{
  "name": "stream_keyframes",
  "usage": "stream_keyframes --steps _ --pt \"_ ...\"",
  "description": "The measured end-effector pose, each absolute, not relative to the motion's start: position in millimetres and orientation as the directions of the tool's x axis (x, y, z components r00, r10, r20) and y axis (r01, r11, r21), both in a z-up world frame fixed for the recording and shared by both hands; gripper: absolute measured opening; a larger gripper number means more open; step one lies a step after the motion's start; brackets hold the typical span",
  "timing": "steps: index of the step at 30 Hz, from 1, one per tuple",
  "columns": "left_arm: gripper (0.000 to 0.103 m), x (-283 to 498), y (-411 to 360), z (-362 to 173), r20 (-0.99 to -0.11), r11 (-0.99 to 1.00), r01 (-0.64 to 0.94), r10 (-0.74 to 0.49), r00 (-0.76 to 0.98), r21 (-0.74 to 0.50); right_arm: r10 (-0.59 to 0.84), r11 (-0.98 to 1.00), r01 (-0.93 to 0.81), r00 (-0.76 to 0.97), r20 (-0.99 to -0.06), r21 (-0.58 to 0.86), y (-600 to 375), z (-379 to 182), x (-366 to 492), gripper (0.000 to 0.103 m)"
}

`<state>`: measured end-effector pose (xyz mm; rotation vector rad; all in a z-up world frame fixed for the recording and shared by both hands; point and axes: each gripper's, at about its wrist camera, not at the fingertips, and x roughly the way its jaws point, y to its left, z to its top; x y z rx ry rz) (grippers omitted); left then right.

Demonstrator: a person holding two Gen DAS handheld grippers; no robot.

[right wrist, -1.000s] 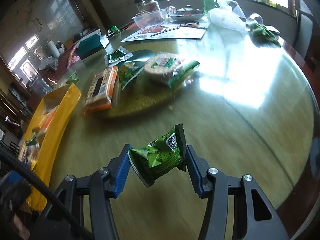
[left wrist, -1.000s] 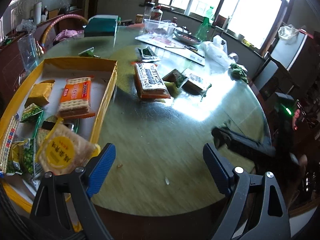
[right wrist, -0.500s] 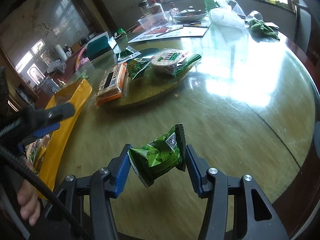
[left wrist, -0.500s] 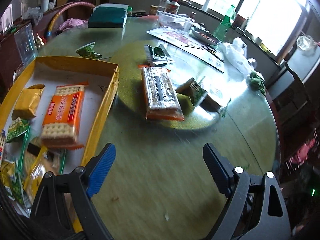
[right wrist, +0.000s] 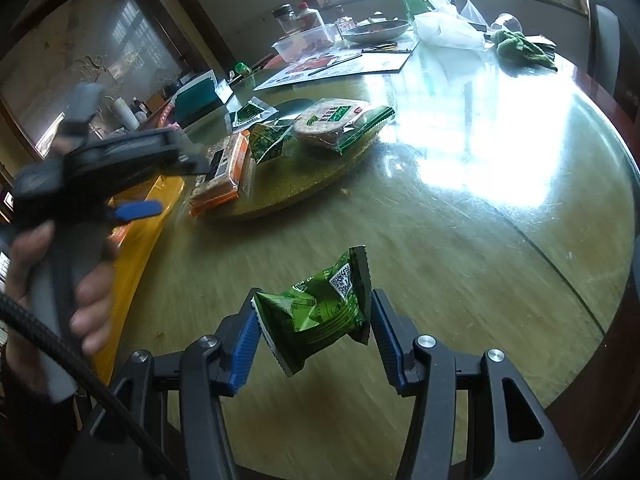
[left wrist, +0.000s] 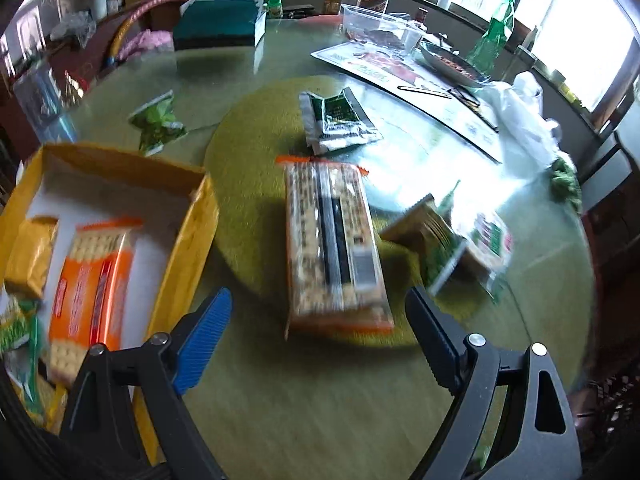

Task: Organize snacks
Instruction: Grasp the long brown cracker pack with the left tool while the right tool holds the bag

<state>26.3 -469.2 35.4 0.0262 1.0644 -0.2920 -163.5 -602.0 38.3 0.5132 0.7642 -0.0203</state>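
Two views differ: only the left wrist view looks into the yellow box with its orange cracker pack; only the right wrist view shows the person's hand. A round glass-topped table stands below bright windows and carries a green mat. The left gripper is wide open and empty, the long biscuit pack just beyond its fingers. The right gripper clamps the green snack packet above the table.

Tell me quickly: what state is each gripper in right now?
Left gripper: open, holding nothing.
Right gripper: shut on the green snack packet.
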Motion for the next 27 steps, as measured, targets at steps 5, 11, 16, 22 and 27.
stream_keyframes --steps 5,11,16,22,27 --pt "0.079 36 -486 22 -0.873 0.965 0.262 -0.152 0.463 -0.029 0.157 0.882 0.202 0.726 -0.670 0.426 -600 38 -162 0.053" --pt "0.059 33 -491 13 -0.881 0.956 0.292 -0.124 0.457 0.017 0.145 0.887 0.207 0.725 -0.673 0.414 -597 38 -161 0.052" --pt "0.058 9 -483 14 -0.887 0.937 0.346 -0.118 0.446 0.049 0.138 0.892 0.208 0.721 -0.679 0.402 -595 39 -162 0.052" --pt "0.058 -69 -444 12 -0.867 0.908 0.419 -0.186 0.461 0.028 0.130 0.894 0.213 0.719 -0.683 0.395 -593 40 -164 0.052" --pt "0.058 -117 -414 13 -0.871 0.895 0.447 -0.206 0.447 0.018 0.123 0.905 0.204 0.715 -0.688 0.374 -586 39 -167 0.052"
